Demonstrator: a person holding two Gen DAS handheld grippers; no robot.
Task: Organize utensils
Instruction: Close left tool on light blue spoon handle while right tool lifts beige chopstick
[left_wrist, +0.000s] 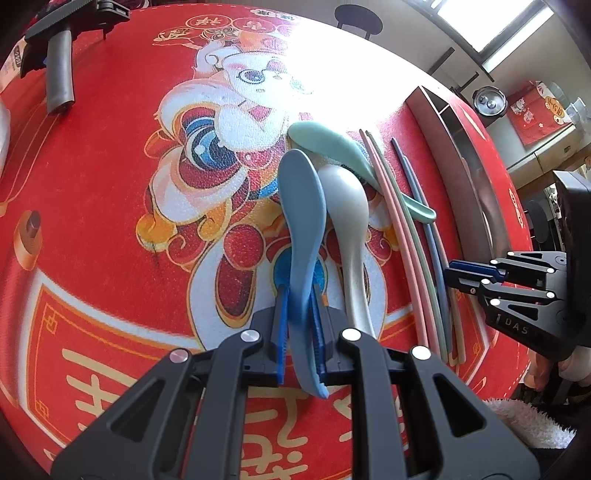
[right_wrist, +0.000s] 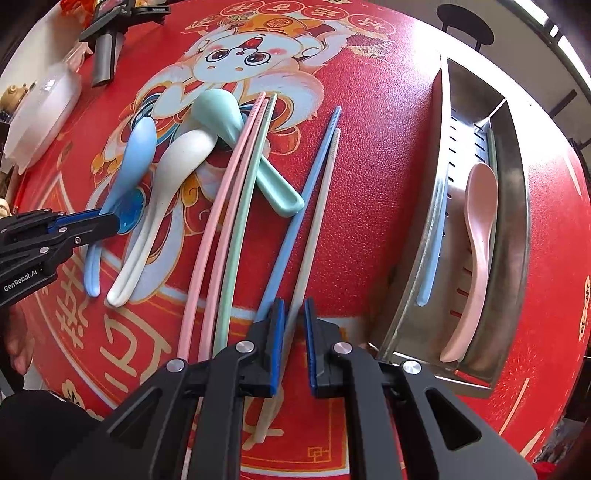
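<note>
My left gripper (left_wrist: 298, 295) is shut on the handle of the blue spoon (left_wrist: 301, 206), which also shows in the right wrist view (right_wrist: 135, 155). Beside it lie a white spoon (left_wrist: 349, 229) and a mint green spoon (left_wrist: 332, 147). My right gripper (right_wrist: 294, 306) straddles the beige chopstick (right_wrist: 314, 221), its jaws slightly apart, next to a blue chopstick (right_wrist: 303, 199). Pink chopsticks (right_wrist: 225, 199) and a green chopstick (right_wrist: 243, 206) lie left of them. The steel utensil tray (right_wrist: 513, 229) holds a pink spoon (right_wrist: 476, 236) and a blue chopstick (right_wrist: 430, 266).
Everything rests on a round red printed table mat (right_wrist: 369, 110). A spare black gripper with a grey handle (right_wrist: 105, 55) and a white plastic container (right_wrist: 44, 107) lie at the far left. A black stool (right_wrist: 465, 26) stands beyond the table.
</note>
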